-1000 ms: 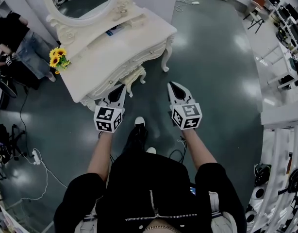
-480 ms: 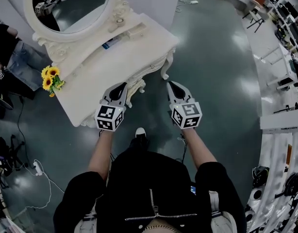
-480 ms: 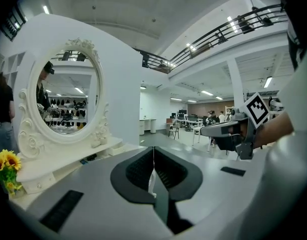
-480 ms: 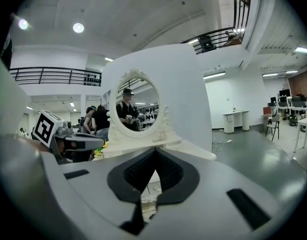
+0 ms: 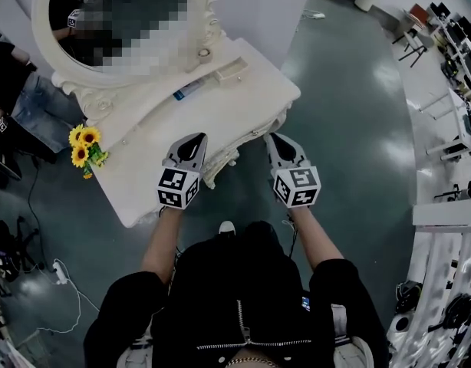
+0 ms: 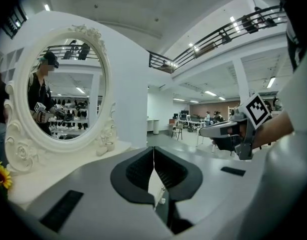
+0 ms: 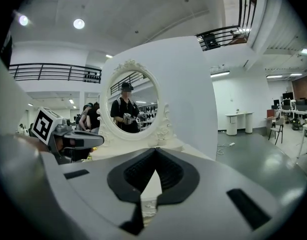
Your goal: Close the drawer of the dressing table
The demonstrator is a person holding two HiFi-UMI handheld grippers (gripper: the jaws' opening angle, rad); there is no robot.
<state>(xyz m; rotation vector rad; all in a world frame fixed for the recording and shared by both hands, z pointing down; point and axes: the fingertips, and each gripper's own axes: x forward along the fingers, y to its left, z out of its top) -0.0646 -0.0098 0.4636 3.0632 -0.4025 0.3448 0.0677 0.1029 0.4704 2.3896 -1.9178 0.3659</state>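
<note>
Here, a person in a black jacket is standing at the front of a cream dressing table (image 5: 155, 140), holding a gripper in each hand. The left gripper (image 5: 195, 139) is hovering over the front edge of the worktop. Its fingers (image 6: 138, 171) are pressing together with nothing between them. The right gripper (image 5: 272, 137) is hanging near the table's right front corner, its fingers (image 7: 168, 174) likewise closed and empty. The drawer (image 5: 222, 162) is showing as a carved front just under the worktop edge, between the two grippers, and neither is touching it. An oval mirror (image 6: 68, 99) is rising at the back. Sunflowers (image 5: 83, 146) are sitting at the table's left end.
</note>
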